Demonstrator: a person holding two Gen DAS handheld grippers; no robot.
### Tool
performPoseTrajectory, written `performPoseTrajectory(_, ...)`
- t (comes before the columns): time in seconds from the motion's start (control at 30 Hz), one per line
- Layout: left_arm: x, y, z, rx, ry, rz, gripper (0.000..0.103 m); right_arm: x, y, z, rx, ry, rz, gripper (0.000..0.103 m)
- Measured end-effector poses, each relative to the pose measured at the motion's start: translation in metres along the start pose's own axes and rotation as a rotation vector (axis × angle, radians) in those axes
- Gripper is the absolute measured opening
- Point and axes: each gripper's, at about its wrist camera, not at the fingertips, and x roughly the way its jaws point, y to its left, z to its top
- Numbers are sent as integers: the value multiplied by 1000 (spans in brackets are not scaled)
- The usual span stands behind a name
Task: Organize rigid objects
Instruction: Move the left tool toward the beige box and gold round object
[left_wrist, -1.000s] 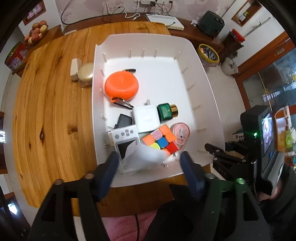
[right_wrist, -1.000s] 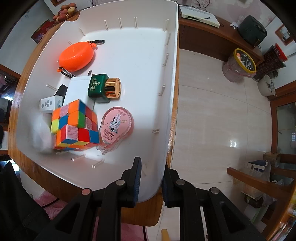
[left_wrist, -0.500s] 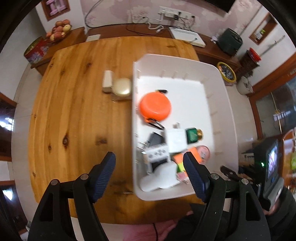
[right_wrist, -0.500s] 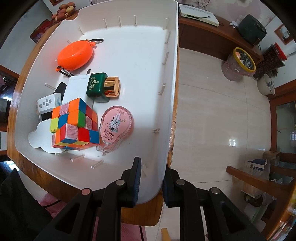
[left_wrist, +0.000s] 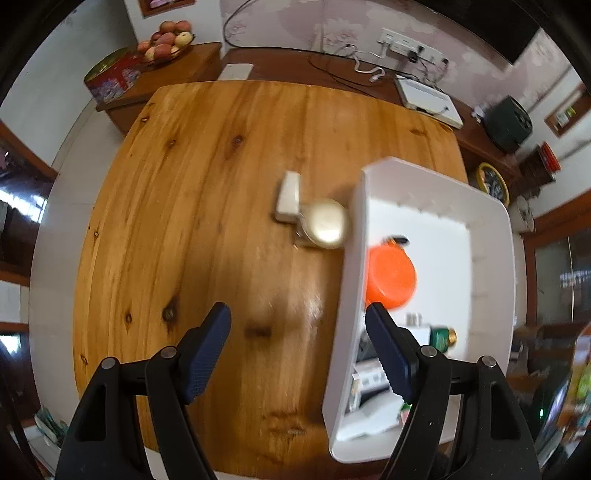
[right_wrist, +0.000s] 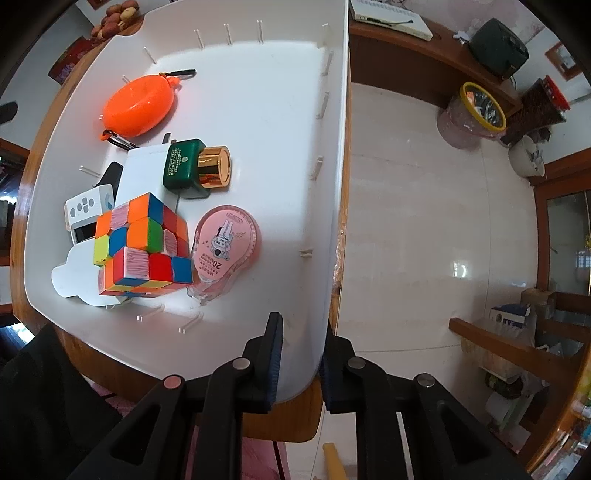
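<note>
A white tray (right_wrist: 258, 92) on the wooden table (left_wrist: 207, 192) holds an orange pouch (right_wrist: 138, 105), a green bottle with a gold cap (right_wrist: 188, 168), a colourful cube (right_wrist: 142, 245), a pink round dispenser (right_wrist: 223, 245), a white device (right_wrist: 85, 210) and a white flat piece (right_wrist: 72, 275). My right gripper (right_wrist: 301, 360) is shut on the tray's near right rim. My left gripper (left_wrist: 297, 332) hangs open above the table, its right finger over the tray's left wall (left_wrist: 349, 295). Outside that wall stand a gold-lidded jar (left_wrist: 325, 223) and a small white box (left_wrist: 288, 197).
The table's left half is bare wood. Behind it a sideboard carries a fruit bowl (left_wrist: 166, 38), a red tin (left_wrist: 110, 77), cables and a white router (left_wrist: 428, 99). To the tray's right lies tiled floor with a yellow-rimmed bin (right_wrist: 476, 110).
My left gripper has swung left, away from above the tray's contents and out over the bare table, staying open. The right gripper has kept its hold on the tray rim.
</note>
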Motion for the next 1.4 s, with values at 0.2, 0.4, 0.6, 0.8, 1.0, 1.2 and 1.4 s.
performPoseTrajectory(0.2, 19, 19, 33, -63, 0, -6, 78, 3, 0, 5, 2, 48, -25, 18)
performPoseTrajectory(0.4, 43, 30, 62, -91, 17, -20, 78, 9, 0, 15, 17, 104, -45, 18)
performPoseTrajectory(0.6, 78, 37, 83, -117, 57, -47, 78, 14, -7, 20, 70, 157, -29, 18)
performPoseTrajectory(0.8, 105, 43, 93, -145, 95, -73, 78, 19, -11, 22, 100, 198, -25, 18)
performPoseTrajectory(1.0, 128, 44, 97, -165, 131, -90, 77, 25, -17, 29, 122, 223, -16, 18)
performPoseTrajectory(1.2, 141, 43, 99, -173, 161, -110, 68, 26, -20, 32, 146, 237, -24, 18)
performPoseTrajectory(1.4, 151, 39, 101, -174, 190, -142, 47, 28, -23, 31, 162, 240, -26, 18)
